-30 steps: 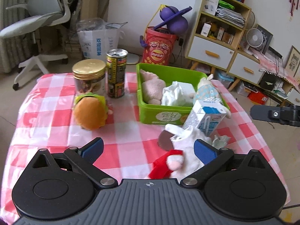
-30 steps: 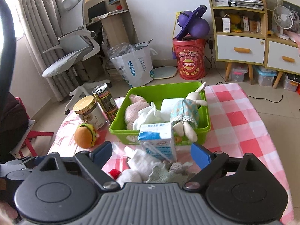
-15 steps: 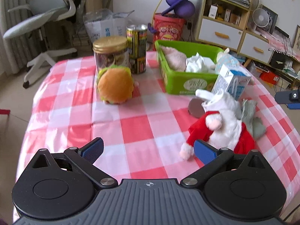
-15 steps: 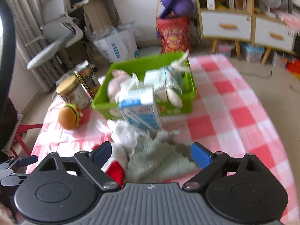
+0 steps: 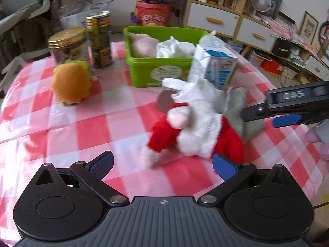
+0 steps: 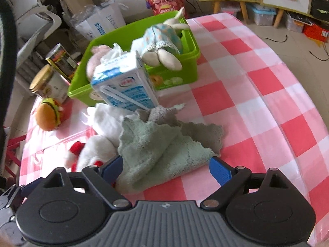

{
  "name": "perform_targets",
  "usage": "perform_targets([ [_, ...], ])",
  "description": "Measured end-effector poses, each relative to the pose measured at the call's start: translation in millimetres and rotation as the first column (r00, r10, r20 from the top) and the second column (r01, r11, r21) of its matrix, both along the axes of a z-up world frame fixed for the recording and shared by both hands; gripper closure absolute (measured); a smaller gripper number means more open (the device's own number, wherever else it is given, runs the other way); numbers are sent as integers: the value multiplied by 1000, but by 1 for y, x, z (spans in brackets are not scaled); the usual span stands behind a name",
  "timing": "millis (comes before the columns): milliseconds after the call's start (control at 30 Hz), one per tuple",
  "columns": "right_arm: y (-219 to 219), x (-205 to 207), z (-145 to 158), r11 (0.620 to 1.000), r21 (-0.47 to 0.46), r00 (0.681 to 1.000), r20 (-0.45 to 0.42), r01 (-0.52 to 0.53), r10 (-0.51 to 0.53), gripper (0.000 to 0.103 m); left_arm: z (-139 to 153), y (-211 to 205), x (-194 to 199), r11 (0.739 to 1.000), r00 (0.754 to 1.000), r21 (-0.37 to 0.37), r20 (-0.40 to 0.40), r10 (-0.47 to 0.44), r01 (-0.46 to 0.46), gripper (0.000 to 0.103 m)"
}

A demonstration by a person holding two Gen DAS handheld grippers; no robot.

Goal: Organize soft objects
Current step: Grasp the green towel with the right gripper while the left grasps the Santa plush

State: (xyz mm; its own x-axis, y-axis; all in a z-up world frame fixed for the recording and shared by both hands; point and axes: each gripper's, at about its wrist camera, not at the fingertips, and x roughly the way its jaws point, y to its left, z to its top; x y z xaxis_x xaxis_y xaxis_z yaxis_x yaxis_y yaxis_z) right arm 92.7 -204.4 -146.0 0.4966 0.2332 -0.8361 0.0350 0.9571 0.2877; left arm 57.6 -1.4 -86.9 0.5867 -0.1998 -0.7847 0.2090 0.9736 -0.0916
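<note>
Left wrist view: the left gripper [image 5: 162,163] has drawn closer to the Santa plush [image 5: 195,129]; its open fingers now frame it on the surface, apart.

Right wrist view: the right gripper [image 6: 166,167] has dropped toward the green cloth [image 6: 160,150], whose near edge lies between its spread fingers, ready for gripping and binning.

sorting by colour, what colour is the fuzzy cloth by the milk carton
Pale sage green; the crumpled fleece cloth shows best in the right wrist view, between the open right gripper fingers.
</note>
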Motion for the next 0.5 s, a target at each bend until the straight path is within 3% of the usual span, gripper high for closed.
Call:
perform_targets([
  [267,6,9,-15,1000,21,999,-41,-4,5,65,-2,-16,9,998,1000,-62,2,7,-7,6],
  [500,9,10,-21,999,25,999,-46,-22,23,87,-6,-28,12,998,1000,-55,4,-15,15,8],
])
